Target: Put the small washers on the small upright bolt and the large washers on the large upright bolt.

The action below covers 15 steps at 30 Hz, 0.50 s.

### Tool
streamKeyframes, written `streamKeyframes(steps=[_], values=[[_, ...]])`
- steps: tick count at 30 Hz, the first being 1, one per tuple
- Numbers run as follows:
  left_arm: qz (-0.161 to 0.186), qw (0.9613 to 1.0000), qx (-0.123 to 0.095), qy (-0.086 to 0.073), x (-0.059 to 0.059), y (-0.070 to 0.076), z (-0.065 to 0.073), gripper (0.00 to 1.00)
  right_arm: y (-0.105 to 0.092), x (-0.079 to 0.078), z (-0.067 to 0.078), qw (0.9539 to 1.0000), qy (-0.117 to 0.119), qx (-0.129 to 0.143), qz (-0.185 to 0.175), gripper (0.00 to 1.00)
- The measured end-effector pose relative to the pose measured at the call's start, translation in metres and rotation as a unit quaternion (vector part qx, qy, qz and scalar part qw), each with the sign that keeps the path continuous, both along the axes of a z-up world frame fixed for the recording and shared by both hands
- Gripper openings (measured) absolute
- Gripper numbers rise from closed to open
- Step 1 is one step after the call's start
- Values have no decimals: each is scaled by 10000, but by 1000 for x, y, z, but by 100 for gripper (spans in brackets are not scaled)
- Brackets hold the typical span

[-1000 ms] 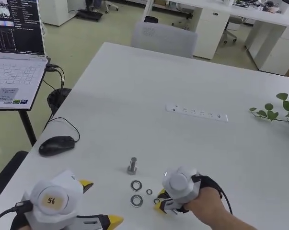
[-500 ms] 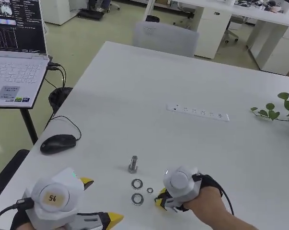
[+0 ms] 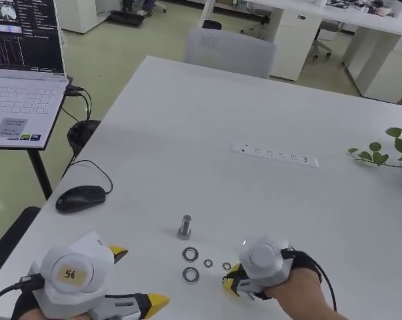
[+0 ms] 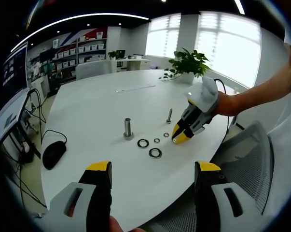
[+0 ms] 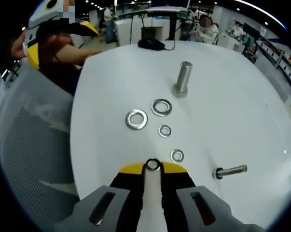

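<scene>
The large upright bolt [image 3: 185, 227] stands mid-table with two large washers [image 3: 190, 254] [image 3: 191, 275] flat in front of it. Two small washers [image 3: 208, 263] [image 3: 226, 266] lie beside them. My right gripper [image 3: 232, 280] sits low just right of the washers. In the right gripper view it [image 5: 153, 168] is shut on a small washer [image 5: 153, 164] held at the yellow tips. The small bolt [image 5: 230, 171] stands to its right, also seen upright [image 4: 169, 115] in the left gripper view. My left gripper [image 4: 153, 169] is open and holds nothing, back from the washers.
A black mouse [image 3: 80, 199] with its cable lies at the table's left edge, and a laptop [image 3: 24, 100] stands on a stand beyond it. A white power strip [image 3: 274, 156] lies mid-table; a plant [image 3: 387, 150] is at the right. A grey chair [image 3: 231, 53] stands at the far side.
My right gripper has shifted a little to the right, and a second small washer now shows on the table beside it. The left gripper has barely moved.
</scene>
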<state>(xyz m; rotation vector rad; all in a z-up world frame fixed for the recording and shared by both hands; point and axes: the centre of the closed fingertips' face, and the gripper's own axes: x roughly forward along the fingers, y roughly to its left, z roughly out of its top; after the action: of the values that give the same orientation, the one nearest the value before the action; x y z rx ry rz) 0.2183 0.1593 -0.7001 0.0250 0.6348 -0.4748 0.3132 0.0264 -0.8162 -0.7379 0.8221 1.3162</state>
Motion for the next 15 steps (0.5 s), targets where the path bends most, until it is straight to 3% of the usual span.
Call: streamKeyframes(steps=[5, 15], values=[[-24, 10000, 3, -14, 2, -1, 2, 69, -10, 5, 9, 9996, -39, 122, -267, 13], [-73, 10000, 25, 4, 2, -4, 1, 69, -39, 37, 36, 9955, -326, 306, -834, 13]])
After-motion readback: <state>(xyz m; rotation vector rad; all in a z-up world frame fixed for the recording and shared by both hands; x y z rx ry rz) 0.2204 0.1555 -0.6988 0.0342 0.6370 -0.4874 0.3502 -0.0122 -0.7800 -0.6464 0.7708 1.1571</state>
